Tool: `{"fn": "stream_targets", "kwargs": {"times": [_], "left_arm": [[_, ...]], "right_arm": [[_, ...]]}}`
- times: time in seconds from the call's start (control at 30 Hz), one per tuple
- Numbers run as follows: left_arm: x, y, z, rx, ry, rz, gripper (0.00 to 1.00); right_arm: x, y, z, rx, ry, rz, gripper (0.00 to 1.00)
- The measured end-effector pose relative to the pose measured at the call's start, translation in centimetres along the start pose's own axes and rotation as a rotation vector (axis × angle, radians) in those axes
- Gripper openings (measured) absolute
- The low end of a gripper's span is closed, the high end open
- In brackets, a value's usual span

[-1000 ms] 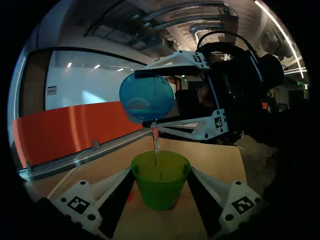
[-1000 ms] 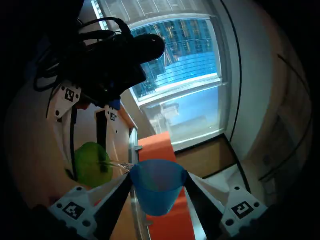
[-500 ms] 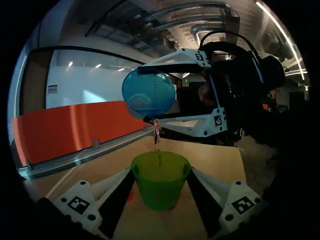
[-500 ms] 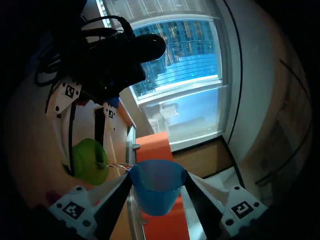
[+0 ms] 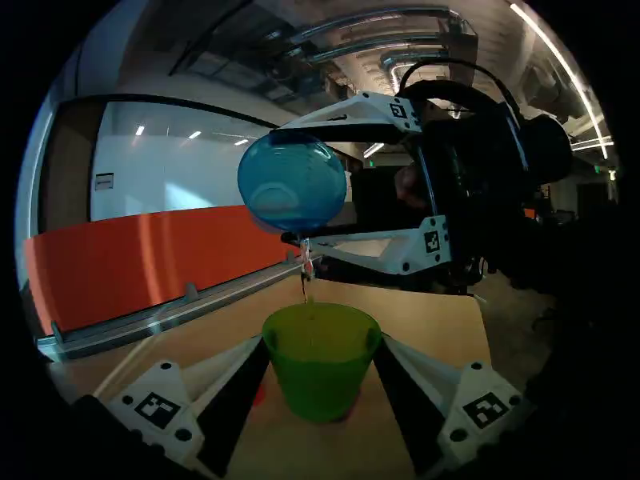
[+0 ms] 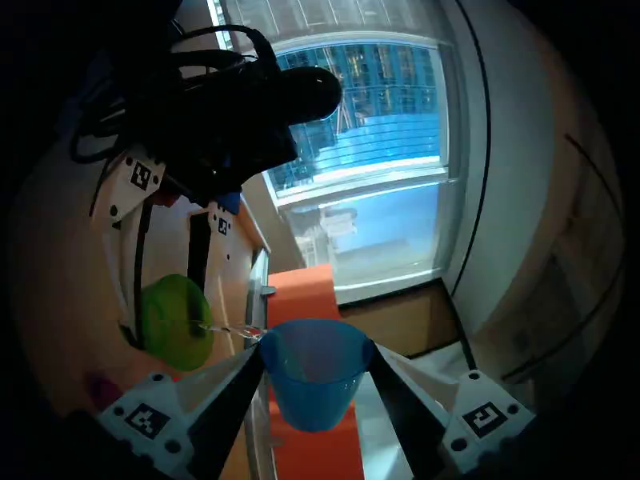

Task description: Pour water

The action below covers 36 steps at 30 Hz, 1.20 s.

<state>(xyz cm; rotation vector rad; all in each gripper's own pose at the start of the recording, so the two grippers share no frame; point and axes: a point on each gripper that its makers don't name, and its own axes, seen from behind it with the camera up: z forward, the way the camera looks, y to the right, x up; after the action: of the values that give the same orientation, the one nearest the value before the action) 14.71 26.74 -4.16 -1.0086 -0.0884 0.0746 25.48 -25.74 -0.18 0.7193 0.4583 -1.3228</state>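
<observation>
My left gripper (image 5: 322, 350) presses both fingers on the green cup (image 5: 322, 380), upright at 6 o'clock above the wooden table (image 5: 432, 312), its mouth open to catch the pour. My right gripper (image 6: 314, 360) clamps the blue cup (image 5: 292, 192), tipped sideways at 12 o'clock from the green one, so a thin water stream (image 5: 305, 276) falls from its rim into the green cup. In the right gripper view, the green cup sits at 9 o'clock.

The green cup (image 5: 322, 376), gripped in the left claw (image 5: 322, 346), blocks the near worktop (image 5: 432, 316). Directly above, the right claw (image 5: 282, 188) grips the tipped blue cup (image 5: 300, 180), leaving a narrow gap between the cups. An orange wall (image 5: 136, 260) lines the left edge. Open worktop runs beyond, to the right.
</observation>
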Motion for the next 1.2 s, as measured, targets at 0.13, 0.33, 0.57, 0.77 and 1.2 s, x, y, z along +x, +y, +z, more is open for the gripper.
{"fn": "stream_targets", "kwargs": {"times": [0.13,0.33,0.57,0.77,1.2], "left_arm": [[0.21,0.03,-0.02,0.000,0.004,0.000,0.87],[0.43,0.10,-0.13,0.000,0.006,0.002,0.87],[0.53,0.12,-0.11,0.000,0.005,0.003,0.87],[0.63,0.22,-0.07,-0.004,0.006,0.004,0.87],[0.49,-0.30,0.08,-0.002,0.007,0.000,0.87]], "right_arm": [[0.14,0.23,0.03,-0.002,0.000,-0.017,0.92],[0.13,0.41,0.07,-0.005,-0.004,-0.042,0.92],[0.33,0.67,0.10,-0.009,-0.005,-0.067,0.92],[0.44,0.73,0.31,-0.010,-0.009,-0.093,0.92],[0.47,0.87,0.67,-0.007,-0.014,-0.138,0.92]]}}
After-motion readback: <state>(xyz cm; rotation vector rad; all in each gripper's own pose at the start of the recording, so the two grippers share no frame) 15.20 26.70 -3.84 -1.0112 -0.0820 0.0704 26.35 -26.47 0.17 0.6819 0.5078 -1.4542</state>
